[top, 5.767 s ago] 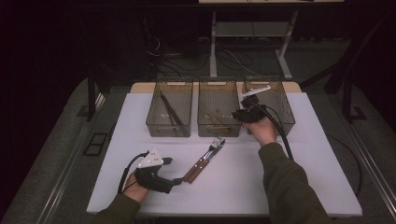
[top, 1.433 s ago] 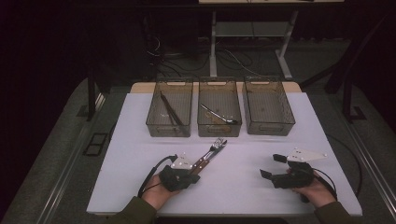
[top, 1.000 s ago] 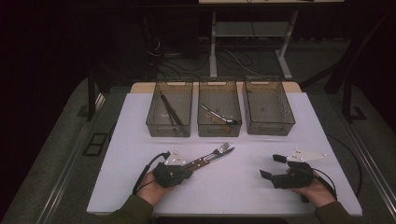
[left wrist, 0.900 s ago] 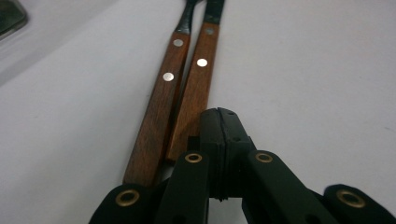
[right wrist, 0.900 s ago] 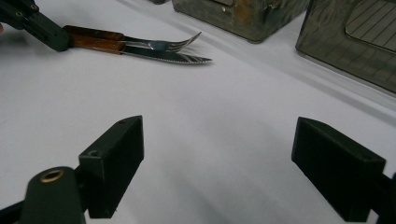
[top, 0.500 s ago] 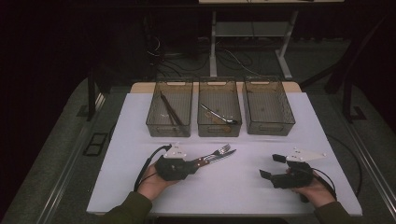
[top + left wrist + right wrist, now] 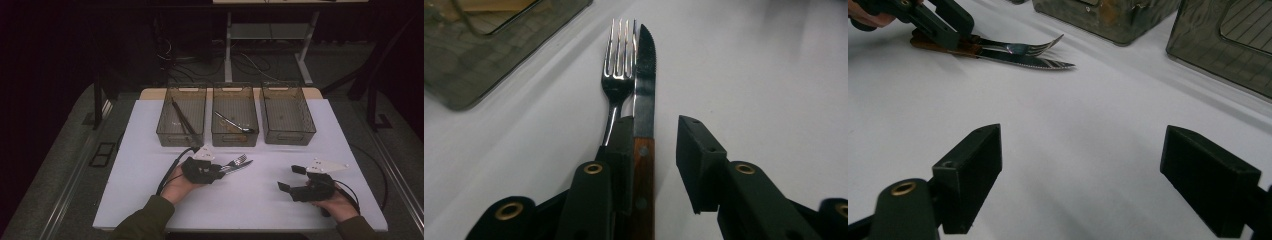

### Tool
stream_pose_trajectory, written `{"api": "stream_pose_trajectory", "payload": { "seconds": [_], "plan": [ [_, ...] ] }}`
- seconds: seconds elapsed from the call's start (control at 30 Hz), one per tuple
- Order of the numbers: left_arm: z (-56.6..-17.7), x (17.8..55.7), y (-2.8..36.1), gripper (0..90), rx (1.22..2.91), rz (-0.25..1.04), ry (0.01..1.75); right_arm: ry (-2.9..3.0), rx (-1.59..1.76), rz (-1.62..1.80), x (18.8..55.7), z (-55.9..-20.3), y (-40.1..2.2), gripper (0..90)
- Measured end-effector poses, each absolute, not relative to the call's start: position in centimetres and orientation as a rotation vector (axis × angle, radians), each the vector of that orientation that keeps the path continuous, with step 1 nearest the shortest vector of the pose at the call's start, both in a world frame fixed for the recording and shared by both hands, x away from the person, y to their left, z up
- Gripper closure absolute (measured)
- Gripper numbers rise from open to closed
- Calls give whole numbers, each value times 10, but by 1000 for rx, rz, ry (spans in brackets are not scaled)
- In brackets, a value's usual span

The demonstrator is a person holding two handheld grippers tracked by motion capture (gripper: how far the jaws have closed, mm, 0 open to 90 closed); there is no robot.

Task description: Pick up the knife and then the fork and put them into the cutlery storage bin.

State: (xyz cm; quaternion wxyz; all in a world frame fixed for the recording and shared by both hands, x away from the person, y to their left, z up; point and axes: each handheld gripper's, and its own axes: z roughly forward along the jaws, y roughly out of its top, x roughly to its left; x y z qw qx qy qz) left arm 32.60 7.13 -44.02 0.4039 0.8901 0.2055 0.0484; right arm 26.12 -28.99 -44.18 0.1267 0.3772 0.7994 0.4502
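left fingers: the left gripper [image 7: 651, 145] has just let its jaws ease apart a bit. One pad [image 7: 621, 150] sits against the handles, the other [image 7: 696, 160] stands off with a clear gap, so nothing's pinched right now.

between the jaws: the knife [image 7: 644, 100] with its wooden handle, and the fork [image 7: 619, 75] tucked right beside it, touching along their length. Both lie flat on the table [image 7: 774, 75], tips pointing at 12 in the left gripper view.

what moved: compared with about a second ago, the fork and knife have been dragged up the table toward the bins. From above, the left gripper [image 7: 202, 170] now sits just below the gap between the left bin [image 7: 181, 137] and the middle bin [image 7: 235, 137], with the cutlery poking out at about 2 o'clock from it.

what that means: I reckon that was a slide-and-release. The pair's parked closer to the bins, and the grip's been loosened to re-grab just one piece. They're still stuck side by side, so separating them looks like the tricky bit.

right fingers: the right gripper [image 7: 1083, 185] is spread wide over bare table, holding nothing. In the high view it's at about 4 o'clock [image 7: 292, 180], well apart from the cutlery.

bins: left one has dark sticks in it, the middle one a metal utensil, and the right bin [image 7: 287, 135] looks empty from here.
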Motion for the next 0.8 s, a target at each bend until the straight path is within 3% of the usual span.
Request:
{"api": "stream_pose_trajectory", "payload": {
  "seconds": [0.8],
  "plan": [
    [-448, 327, 61, 732, 2340, 156, 469, 2328, 1088, 1319, 261, -441, -289, 168]
  ]
}}
